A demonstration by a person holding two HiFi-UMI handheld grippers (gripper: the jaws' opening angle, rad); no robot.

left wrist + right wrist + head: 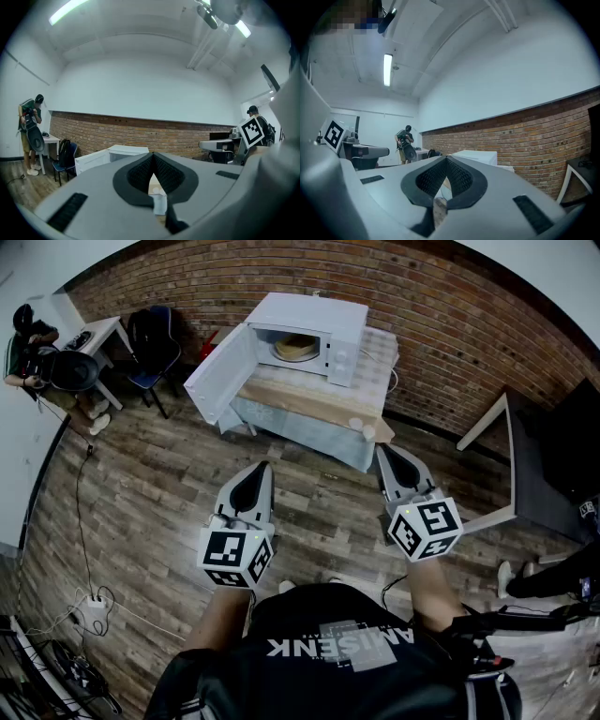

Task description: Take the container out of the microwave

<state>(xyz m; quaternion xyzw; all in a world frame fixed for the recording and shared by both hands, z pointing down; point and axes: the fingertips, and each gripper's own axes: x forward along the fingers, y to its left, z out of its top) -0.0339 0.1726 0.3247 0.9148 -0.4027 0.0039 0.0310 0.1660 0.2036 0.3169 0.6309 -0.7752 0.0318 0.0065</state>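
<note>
- The left tool [262, 470] and right tool [385, 453] have their jaws together, empty, level, short of the table [309, 401].
- The container [294, 347] sits inside the open-doored microwave [342, 320] on that table.

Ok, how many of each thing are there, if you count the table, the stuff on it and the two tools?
Grey two-jaw tools: 2
White box-shaped microwave, door open: 1
Tan round container inside it: 1
Wooden-topped table: 1
Small white round things on its near corner: 2
Total: 7
</note>
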